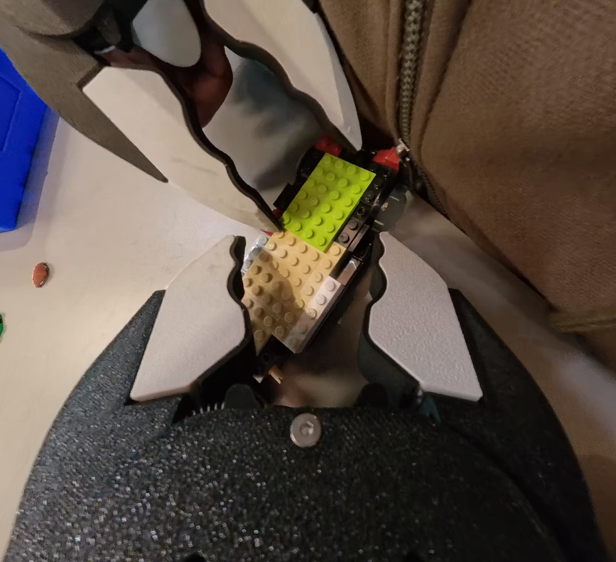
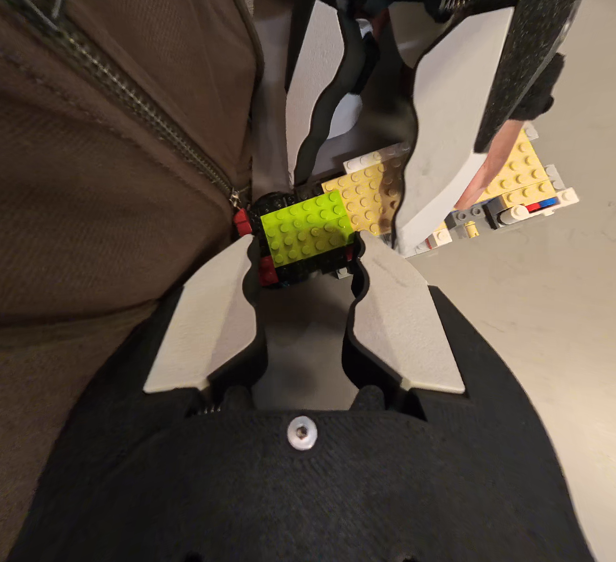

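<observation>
2 tongs [image 1: 305, 279] [image 2: 305, 256] clamp 1 studded plastic brick model [image 1: 300, 266]: lime-green plate, tan plates, black base, red corner bricks.

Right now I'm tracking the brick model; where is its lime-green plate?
The lime-green plate sits between the right gripper fingertips, beside the tan plates and near the brown jacket.

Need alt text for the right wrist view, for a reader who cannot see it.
The right gripper clamps the lime-green and black end of a toy brick model, its fingertips against the model's sides. The left gripper reaches in from above over the model's tan plates. A brown zipped jacket fills the left; a pale table lies right.
</observation>
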The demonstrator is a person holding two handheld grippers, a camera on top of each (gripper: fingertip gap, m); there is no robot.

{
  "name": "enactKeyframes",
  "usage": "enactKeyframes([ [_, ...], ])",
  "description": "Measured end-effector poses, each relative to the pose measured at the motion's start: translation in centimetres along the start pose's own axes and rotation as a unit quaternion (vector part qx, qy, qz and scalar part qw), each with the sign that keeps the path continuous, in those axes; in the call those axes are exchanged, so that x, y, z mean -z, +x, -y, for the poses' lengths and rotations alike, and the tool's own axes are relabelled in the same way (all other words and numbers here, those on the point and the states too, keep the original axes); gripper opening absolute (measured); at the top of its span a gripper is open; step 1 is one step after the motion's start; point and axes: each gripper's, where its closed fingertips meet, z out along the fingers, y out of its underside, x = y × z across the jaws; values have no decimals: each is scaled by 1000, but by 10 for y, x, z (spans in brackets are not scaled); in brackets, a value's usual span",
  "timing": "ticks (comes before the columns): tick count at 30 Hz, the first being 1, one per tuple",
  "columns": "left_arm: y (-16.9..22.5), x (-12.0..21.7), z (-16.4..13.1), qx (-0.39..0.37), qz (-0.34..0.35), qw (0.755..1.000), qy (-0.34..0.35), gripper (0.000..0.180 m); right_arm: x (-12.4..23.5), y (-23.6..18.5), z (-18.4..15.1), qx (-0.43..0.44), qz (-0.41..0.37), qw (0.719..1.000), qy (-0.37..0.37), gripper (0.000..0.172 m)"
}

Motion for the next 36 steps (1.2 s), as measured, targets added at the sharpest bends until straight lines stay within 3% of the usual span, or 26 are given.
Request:
enactKeyframes([
  [1,3,-1,1,-4,-9,1000,2,73,0,-2,2,-9,14,1000,9,55],
  [17,6,-1,3,-11,-15,1000,3,72,6,-10,8,-86,120,986,84,63],
  [36,7,-1,4,-12,-15,1000,2,71,11,-12,9,-92,140,981,97,58],
])
